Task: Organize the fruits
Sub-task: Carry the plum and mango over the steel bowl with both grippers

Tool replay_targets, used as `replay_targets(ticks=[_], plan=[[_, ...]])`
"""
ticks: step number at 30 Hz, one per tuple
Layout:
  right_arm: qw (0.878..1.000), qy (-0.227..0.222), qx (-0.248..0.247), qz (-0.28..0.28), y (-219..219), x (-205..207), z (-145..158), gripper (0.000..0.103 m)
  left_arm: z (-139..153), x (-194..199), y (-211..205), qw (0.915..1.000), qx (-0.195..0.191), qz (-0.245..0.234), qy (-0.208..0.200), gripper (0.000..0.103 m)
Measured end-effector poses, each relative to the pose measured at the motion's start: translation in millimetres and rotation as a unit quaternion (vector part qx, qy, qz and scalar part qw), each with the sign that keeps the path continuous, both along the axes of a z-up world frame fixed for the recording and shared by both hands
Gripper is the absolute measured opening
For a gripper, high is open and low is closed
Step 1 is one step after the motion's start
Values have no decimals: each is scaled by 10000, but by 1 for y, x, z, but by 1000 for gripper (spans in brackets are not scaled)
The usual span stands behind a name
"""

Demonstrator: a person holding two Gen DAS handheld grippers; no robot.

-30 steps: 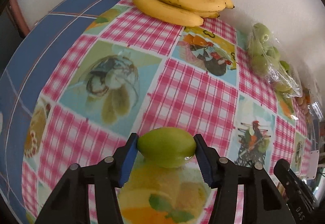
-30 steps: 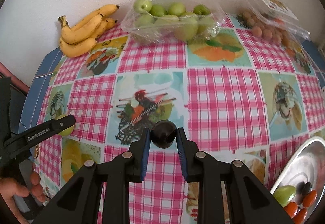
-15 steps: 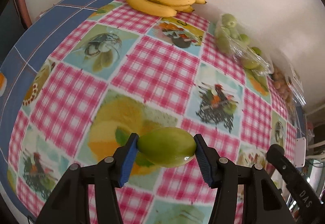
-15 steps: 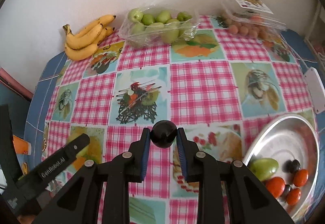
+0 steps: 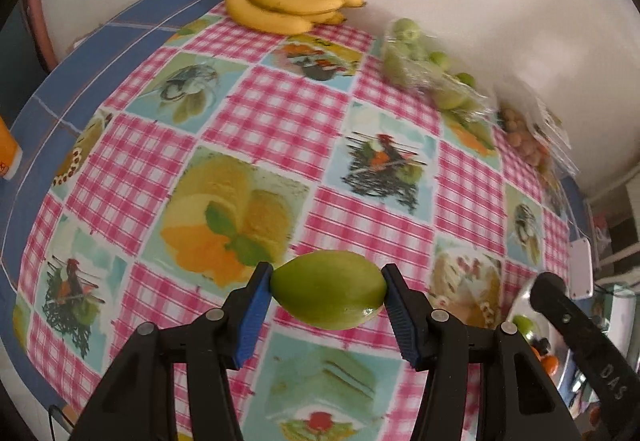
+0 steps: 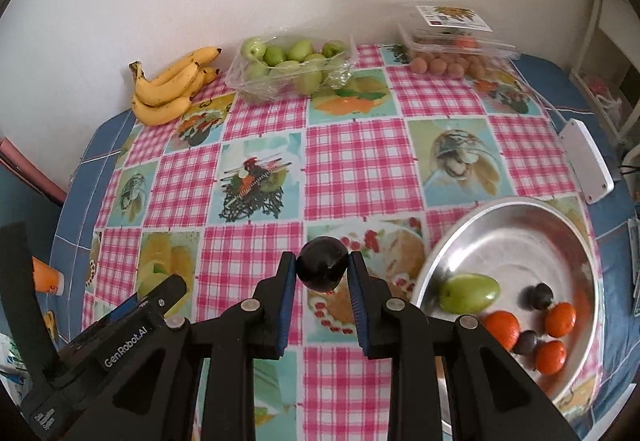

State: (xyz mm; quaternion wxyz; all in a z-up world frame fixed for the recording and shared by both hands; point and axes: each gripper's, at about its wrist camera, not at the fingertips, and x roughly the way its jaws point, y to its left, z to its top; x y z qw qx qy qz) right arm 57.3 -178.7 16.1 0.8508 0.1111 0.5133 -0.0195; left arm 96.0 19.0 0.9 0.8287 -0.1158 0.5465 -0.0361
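Two fruits have travelled with us across the desk: left gripper jaws clamp a green fruit, right gripper jaws a dark plum, the steel bowl now close, so dropping looks next.

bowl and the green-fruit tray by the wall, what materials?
Bowl: looks like metal, likely stainless steel or aluminium; bright silvery finish, with soft reflections of the fruit inside. Green-fruit tray: apparently thin clear plastic with crinkled film; the fruit shows through and the folds glint.
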Motion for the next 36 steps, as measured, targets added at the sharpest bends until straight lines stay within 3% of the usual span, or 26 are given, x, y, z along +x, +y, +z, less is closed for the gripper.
replay_targets(ticks=[13, 28, 36], plan=[[9978, 269, -251, -559, -64, -42, -3, 27, 9, -26, -76, 9963, 54, -849, -121, 58], [9903, 397, -59, -1329, -147, -69, -9, 27, 6, -64, -166, 9788, 136, -2036, -149, 58], [9876, 400, 120, -1516, -166, -73, -14, 27, -3, -71, -192, 9719, 206, -2343, -120, 58]])
